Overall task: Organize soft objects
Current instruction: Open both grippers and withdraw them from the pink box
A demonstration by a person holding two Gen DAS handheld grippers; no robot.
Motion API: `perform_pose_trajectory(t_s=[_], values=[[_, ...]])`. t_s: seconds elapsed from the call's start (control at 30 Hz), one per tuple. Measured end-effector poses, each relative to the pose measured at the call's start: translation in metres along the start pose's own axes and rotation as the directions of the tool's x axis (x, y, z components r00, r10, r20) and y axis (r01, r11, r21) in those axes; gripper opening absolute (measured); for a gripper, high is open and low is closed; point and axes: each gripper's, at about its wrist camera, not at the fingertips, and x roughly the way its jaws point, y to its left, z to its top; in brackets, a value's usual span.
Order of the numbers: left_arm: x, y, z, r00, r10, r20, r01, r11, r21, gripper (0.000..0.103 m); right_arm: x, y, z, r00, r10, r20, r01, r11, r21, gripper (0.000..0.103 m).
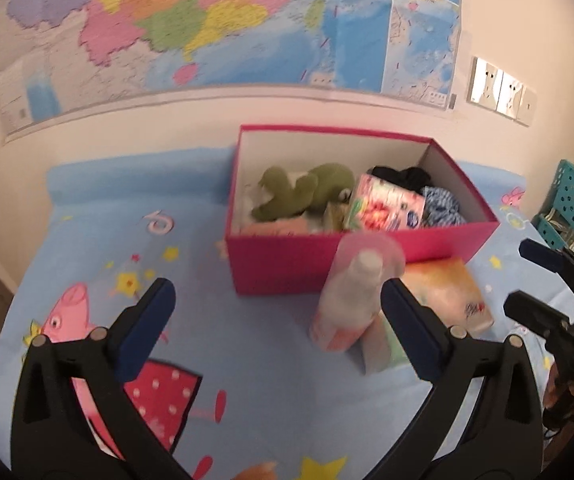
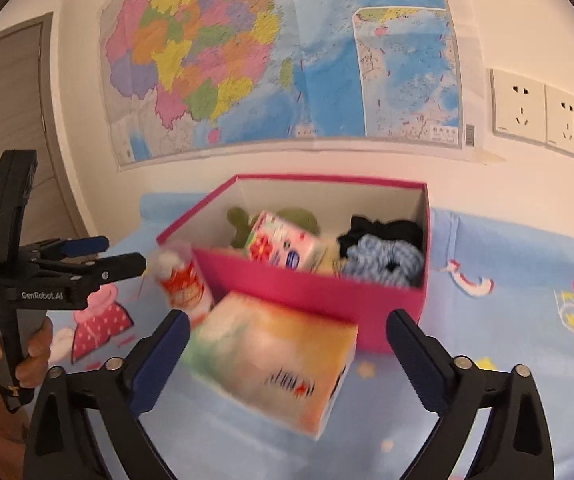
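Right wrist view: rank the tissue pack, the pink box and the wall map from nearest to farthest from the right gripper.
1. The tissue pack lies between the open right gripper fingers, on the bed.
2. The pink box stands just behind the pack, centre.
3. The wall map hangs beyond the box, high on the wall.

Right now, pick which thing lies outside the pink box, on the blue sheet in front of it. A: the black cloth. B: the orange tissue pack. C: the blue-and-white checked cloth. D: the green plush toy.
B: the orange tissue pack lies on the blue sheet in front of the pink box, between the open right hand-held gripper jaws.
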Motion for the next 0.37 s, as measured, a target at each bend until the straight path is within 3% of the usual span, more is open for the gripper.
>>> perform_pose_trajectory(t_s=[0.37], values=[[-0.012,0.0,-0.027,0.998,0.065,-0.003,-0.065,0.998,-0.021,0.103,-0.008,0.016,-0.027,0.999,0.016,-0.037,-0.016,1.0,-0.004,0.101]])
